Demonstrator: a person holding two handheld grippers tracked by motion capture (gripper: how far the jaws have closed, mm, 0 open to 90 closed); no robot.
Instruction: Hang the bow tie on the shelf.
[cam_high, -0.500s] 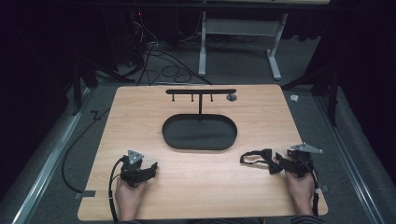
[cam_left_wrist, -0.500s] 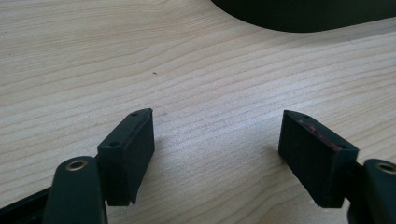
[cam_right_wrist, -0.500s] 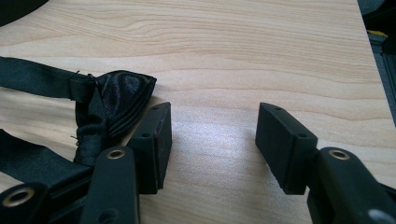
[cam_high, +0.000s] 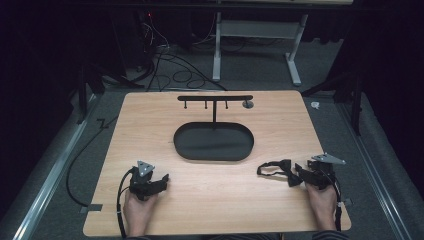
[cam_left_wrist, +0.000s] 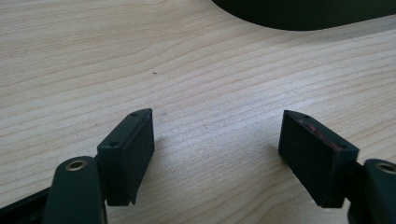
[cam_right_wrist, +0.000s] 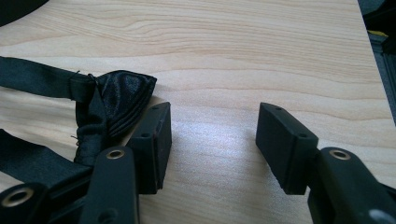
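Your right gripper (cam_high: 300, 176) sits at the right end of the bow tie (cam_high: 281, 170). Its jaws are wide apart and nothing is between them. In the right gripper view the bow tie (cam_right_wrist: 109, 100) lies just outside one jaw, touching its outer side, so a squeeze now would catch only air.

The bow tie lies flat on the table (cam_high: 150, 125), near your right edge. The black tray (cam_high: 184, 147) is off to the tie's left, farther from you, and a stand (cam_high: 215, 98) with small hooks rises behind the tray.

To grab well, slide your right gripper sideways toward the tie until the puffy knot sits right between the two jaws. Keep the jaws low, close to the wood, so the thin cloth cannot slip under them. Then squeeze slowly. Go for the thick middle, not the strap, because the strap is floppy.

Your left gripper (cam_high: 161, 180) rests far from the tie, across the table. Its jaws are apart too, with bare wood between them.
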